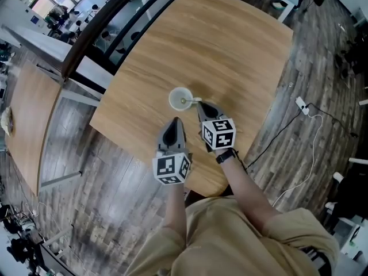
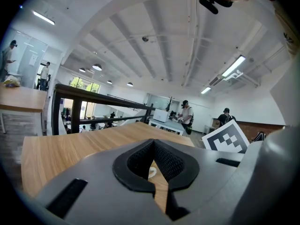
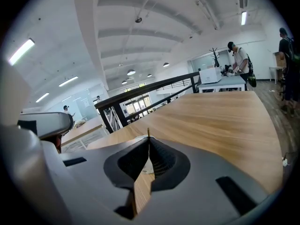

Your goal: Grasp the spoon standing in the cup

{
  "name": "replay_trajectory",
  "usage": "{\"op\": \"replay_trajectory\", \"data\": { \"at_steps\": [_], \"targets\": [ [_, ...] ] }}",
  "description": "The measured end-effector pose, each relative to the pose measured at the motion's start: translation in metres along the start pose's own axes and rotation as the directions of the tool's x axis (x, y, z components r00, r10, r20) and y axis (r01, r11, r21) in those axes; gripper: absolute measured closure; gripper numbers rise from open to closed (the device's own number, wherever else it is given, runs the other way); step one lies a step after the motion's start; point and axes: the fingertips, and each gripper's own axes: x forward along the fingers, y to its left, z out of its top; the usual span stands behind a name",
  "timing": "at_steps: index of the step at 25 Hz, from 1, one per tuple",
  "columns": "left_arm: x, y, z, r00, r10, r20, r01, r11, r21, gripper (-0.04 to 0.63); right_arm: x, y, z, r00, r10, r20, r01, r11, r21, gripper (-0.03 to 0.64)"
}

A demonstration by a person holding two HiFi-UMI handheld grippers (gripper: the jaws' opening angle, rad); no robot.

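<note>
A white cup [image 1: 179,98] stands on the round wooden table [image 1: 230,50], with a thin spoon [image 1: 190,100] in it that leans toward the right. My right gripper [image 1: 201,104] sits just right of the cup's rim, shut on the spoon's handle. In the right gripper view the spoon [image 3: 148,133] pokes up from between the closed jaw tips of my right gripper [image 3: 149,142], and the cup [image 3: 146,167] shows below them. My left gripper [image 1: 174,121] hangs just short of the cup, shut with nothing in it. In its own view the left gripper [image 2: 153,143] has the cup [image 2: 152,171] showing through the gap.
The table's near edge [image 1: 172,171] lies under both grippers. A black railing [image 1: 103,22] runs along the far left, with another wooden table [image 1: 29,114] beside it. A white cable [image 1: 313,131] trails on the floor at the right. People stand far off in the room.
</note>
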Motion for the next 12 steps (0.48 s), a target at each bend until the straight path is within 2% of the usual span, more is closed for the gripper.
{"op": "replay_trajectory", "data": {
  "at_steps": [12],
  "targets": [
    [-0.029,-0.025,0.025,0.998,-0.030,0.046,0.028,0.999,0.043,0.583,-0.069,0.007,0.023,0.994,-0.033,0.106,0.033,0.999,0.005,0.600]
  ]
}}
